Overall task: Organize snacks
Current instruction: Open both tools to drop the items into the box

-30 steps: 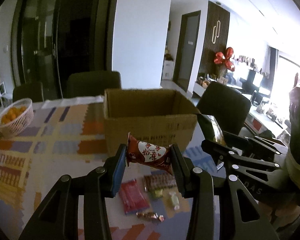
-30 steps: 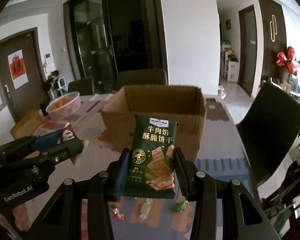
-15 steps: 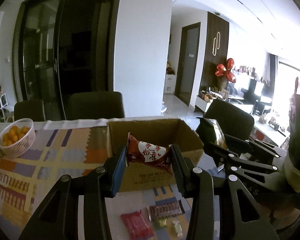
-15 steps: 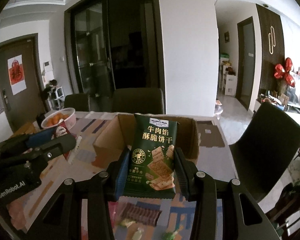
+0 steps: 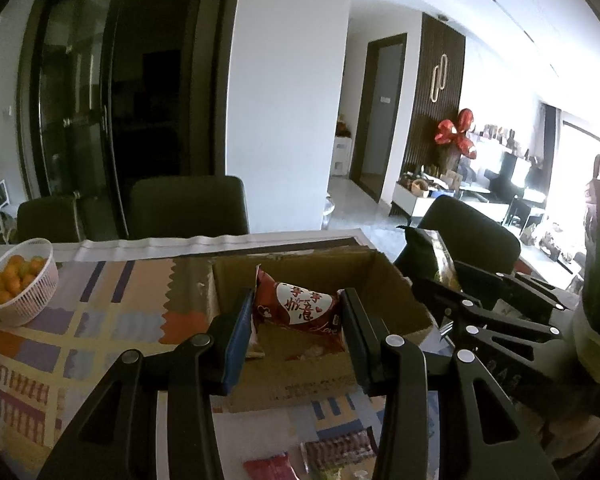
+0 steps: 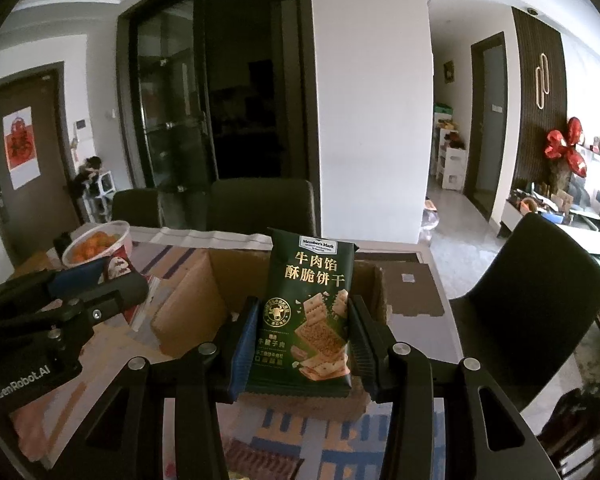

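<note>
My left gripper [image 5: 298, 320] is shut on a red snack packet [image 5: 300, 308] with a white heart label and holds it over the open cardboard box [image 5: 396, 284]. My right gripper [image 6: 303, 336] is shut on a dark green cracker packet [image 6: 308, 312] and holds it upright above the same box [image 6: 188, 308]. The left gripper also shows at the left of the right wrist view [image 6: 96, 300]. The right gripper with its packet shows at the right of the left wrist view [image 5: 440, 276]. Loose snacks [image 5: 332, 454] lie on the table in front of the box.
A white basket of oranges [image 5: 18, 280] stands at the table's far left. The patterned tablecloth [image 5: 100, 320] covers the table. Dark chairs stand behind the table [image 5: 188, 208] and to the right [image 6: 528, 312].
Both grippers have risen and moved forward with their packets. The box, seen from the side a second ago, is now seen from above with its inside in view.
</note>
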Tool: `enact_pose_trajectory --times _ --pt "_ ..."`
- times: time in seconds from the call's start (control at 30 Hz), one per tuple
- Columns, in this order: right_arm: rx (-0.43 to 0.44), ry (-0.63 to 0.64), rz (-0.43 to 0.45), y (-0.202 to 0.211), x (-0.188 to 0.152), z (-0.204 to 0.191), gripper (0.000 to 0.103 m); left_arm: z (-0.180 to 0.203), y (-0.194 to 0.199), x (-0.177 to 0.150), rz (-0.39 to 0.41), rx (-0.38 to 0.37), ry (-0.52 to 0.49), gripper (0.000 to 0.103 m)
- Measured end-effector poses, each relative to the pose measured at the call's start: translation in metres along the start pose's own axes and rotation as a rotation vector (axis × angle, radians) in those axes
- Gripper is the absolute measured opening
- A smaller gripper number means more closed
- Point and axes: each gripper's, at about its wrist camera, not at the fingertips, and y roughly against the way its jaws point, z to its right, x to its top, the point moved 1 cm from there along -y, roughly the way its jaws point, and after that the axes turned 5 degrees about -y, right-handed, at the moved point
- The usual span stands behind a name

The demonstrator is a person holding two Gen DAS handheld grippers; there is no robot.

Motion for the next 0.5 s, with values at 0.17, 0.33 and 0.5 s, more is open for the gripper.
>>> enact_pose_trajectory --times 0.17,0.33,0.5 --pt "-0.013 0.001 -0.037 -0.018 0.005 0.002 0.045 -0.006 -0.025 0.01 -0.046 -0.015 0.01 0.043" --pt "-0.01 0.007 -0.075 -0.035 0.008 -0.001 0.045 -0.011 -0.046 0.016 -0.09 -0.028 0.023 0.044" --pt "-0.011 0.001 -0.104 -0.046 0.008 0.003 0.055 -0.012 -0.054 0.02 -0.113 0.025 0.01 0.067"
